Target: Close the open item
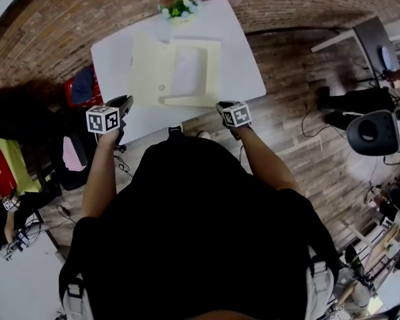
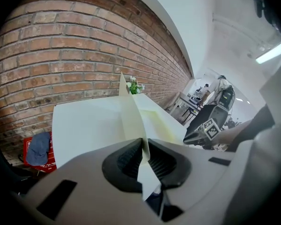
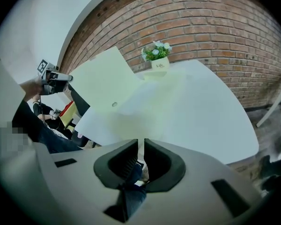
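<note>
Both tools grip the open folder (image 1: pixel 153 65) on the bench (image 1: pixel 240 59): left tool (image 2: pixel 144 150) clamped on its lifted cover (image 2: pixel 129 111), likely to fold it over, right tool (image 3: pixel 141 149) closed, apparently pinching the near edge to steady it.

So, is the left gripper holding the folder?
Yes, the left gripper has its jaws closed on a raised flap of the folder.

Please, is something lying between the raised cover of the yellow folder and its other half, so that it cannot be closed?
Nothing visible blocks it. The left tongs hold the cover raised; only a flat white sheet lies inside the folder. The flower pot stands beyond the far edge.
</note>
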Motion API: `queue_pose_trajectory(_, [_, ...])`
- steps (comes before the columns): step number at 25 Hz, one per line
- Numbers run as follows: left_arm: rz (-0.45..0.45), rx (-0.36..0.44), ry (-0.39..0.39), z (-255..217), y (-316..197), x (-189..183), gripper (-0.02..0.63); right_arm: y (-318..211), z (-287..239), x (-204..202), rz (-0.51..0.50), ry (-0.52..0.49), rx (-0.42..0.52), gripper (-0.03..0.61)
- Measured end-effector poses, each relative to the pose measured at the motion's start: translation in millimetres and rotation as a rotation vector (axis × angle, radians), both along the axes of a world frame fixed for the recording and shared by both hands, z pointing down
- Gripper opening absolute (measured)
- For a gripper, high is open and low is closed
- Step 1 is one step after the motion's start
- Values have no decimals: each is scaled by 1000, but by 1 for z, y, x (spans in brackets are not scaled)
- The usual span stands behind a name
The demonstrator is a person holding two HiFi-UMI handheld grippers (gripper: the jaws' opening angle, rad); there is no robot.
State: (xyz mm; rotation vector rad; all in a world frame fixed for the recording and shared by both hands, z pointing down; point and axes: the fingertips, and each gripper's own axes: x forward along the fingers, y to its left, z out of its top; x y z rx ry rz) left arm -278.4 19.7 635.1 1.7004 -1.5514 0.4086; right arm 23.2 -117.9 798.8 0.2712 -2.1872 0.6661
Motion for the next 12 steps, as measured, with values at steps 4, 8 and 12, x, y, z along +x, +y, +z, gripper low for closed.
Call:
queue_pose_trajectory(4, [45, 8, 11, -5, -7, 12, 29, 0, 0, 1, 23, -13, -14, 64])
queue_pose_trajectory(8, [85, 11, 20, -7, -15, 21, 29, -3, -1, 0, 58, -35, -30, 67])
queue_pose_trajectory(12, [125, 12, 29, -8, -20, 30, 29, -3, -2, 0, 81, -47, -38, 69])
